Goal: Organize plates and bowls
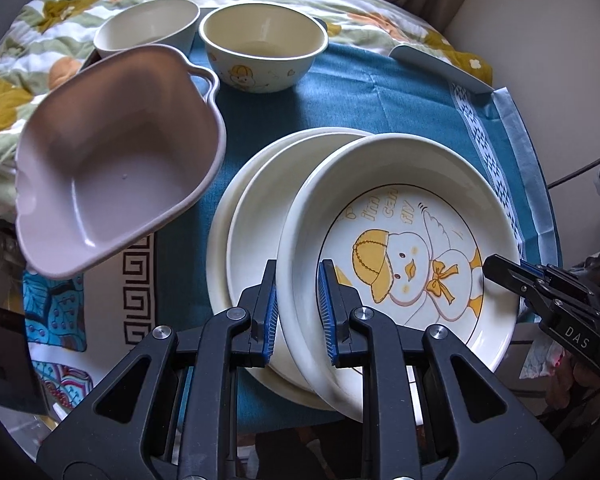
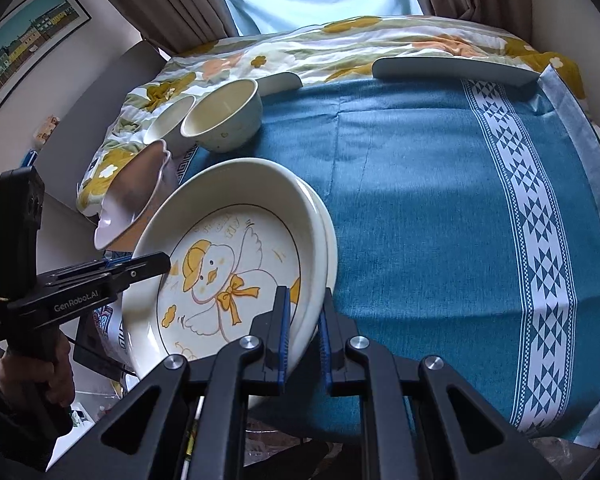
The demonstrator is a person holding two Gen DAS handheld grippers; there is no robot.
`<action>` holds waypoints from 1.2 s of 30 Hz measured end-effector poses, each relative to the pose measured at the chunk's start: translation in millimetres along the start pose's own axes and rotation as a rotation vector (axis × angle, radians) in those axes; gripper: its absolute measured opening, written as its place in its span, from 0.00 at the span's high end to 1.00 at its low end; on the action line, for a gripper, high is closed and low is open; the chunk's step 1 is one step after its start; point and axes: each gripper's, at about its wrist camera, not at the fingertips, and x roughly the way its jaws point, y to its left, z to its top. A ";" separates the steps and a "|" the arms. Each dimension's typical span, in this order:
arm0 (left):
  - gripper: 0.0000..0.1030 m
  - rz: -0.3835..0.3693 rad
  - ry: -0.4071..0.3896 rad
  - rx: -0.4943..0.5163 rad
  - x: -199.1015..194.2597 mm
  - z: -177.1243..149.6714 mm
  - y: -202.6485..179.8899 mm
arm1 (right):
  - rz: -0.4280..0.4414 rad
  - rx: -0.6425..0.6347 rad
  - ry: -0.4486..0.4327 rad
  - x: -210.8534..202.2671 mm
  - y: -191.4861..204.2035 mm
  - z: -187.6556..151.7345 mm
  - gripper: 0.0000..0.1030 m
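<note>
Two cream plates (image 1: 260, 216) lie under the duck plate (image 1: 400, 240) in the left wrist view, mostly hidden by it; the left gripper (image 1: 298, 312) is clamped on the duck plate's near rim. A mauve bowl (image 1: 116, 160) hangs tilted at left, its support out of sight. From the right wrist, the right gripper (image 2: 304, 332) pinches the duck plate's opposite rim over the teal-clothed surface (image 2: 420, 200), with how many plates lie beneath hard to tell.
</note>
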 end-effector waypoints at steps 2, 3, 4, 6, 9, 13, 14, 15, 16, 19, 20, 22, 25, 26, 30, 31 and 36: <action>0.83 0.002 0.007 -0.003 5.8 1.3 2.7 | -0.006 -0.004 0.004 3.9 -1.0 1.2 0.88; 0.83 0.003 0.010 -0.007 7.9 1.9 3.4 | -0.008 -0.008 0.006 5.5 -0.8 1.4 0.88; 0.83 0.006 0.013 -0.008 10.1 2.8 3.1 | -0.009 -0.009 0.007 7.4 -1.3 1.7 0.88; 0.83 0.014 0.017 -0.009 13.6 3.4 3.1 | -0.010 -0.009 0.013 10.6 -1.4 1.9 0.88; 0.83 0.039 0.025 -0.001 15.9 2.8 1.2 | -0.012 -0.014 0.012 11.0 1.4 3.1 0.88; 0.83 0.095 0.021 0.043 17.5 2.7 -7.0 | -0.016 -0.020 0.011 11.0 2.4 7.2 0.88; 0.83 0.113 0.017 0.057 17.9 3.1 -9.7 | -0.016 -0.022 0.010 10.5 2.3 8.0 0.88; 0.83 0.132 0.012 0.074 17.8 3.3 -12.4 | -0.016 -0.027 0.007 9.8 2.5 8.6 0.88; 0.83 0.158 0.004 0.094 17.5 3.4 -15.7 | -0.017 -0.030 0.007 9.6 3.1 9.1 0.88; 0.82 0.253 -0.012 0.179 18.9 3.3 -28.5 | -0.011 -0.037 0.016 10.9 3.5 9.6 0.88; 0.82 0.291 -0.019 0.213 19.4 2.2 -33.5 | -0.006 -0.035 0.020 11.6 2.8 9.3 0.88; 0.82 0.354 -0.029 0.268 20.0 -0.2 -40.4 | -0.001 -0.034 0.026 14.0 3.0 10.8 0.88; 0.82 0.403 -0.042 0.301 21.6 -1.3 -44.2 | 0.000 -0.037 0.029 15.4 4.1 10.9 0.88; 0.82 0.404 -0.043 0.297 21.9 -0.2 -44.1 | -0.002 -0.041 0.028 15.7 4.3 11.3 0.88; 0.82 0.450 -0.056 0.321 22.9 -1.2 -48.5 | -0.004 -0.053 0.022 16.8 5.6 13.0 0.88; 0.82 0.477 -0.062 0.345 24.1 -2.4 -52.0 | -0.009 -0.060 0.021 17.0 6.4 13.2 0.88; 0.82 0.508 -0.067 0.359 24.6 -4.3 -53.4 | -0.019 -0.081 0.014 18.3 8.8 13.8 0.88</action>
